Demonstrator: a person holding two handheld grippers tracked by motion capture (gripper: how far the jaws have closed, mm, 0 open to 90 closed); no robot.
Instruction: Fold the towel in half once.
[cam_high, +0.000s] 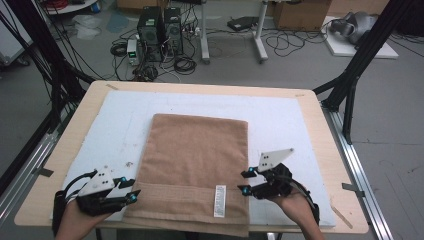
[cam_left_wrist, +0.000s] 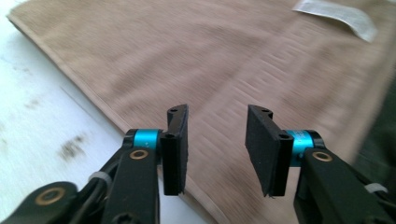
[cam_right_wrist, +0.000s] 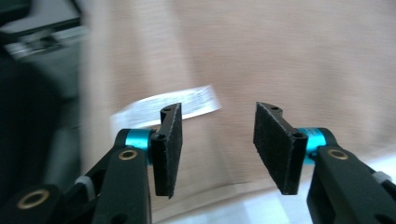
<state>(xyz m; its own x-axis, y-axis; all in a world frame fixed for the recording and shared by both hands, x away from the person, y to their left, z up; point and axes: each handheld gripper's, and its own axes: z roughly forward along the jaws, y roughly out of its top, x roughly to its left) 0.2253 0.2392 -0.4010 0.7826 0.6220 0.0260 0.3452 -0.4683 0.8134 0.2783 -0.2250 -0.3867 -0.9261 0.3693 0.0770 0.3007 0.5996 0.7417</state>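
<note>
Towel (cam_high: 197, 165): brown, folded, flat on white mat (cam_high: 280, 115), near edge hanging over table's (cam_high: 320, 125) front edge; white label (cam_high: 219, 201) by its near right corner | left gripper (cam_high: 131, 190): jaws apart, empty, at towel's left edge | right gripper (cam_high: 245, 181): jaws apart, empty, at towel's right edge

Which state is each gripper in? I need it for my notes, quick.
Left gripper: open, nothing held, fingers over the brown towel.
Right gripper: open, nothing held, fingers over the towel near its white label.
</note>
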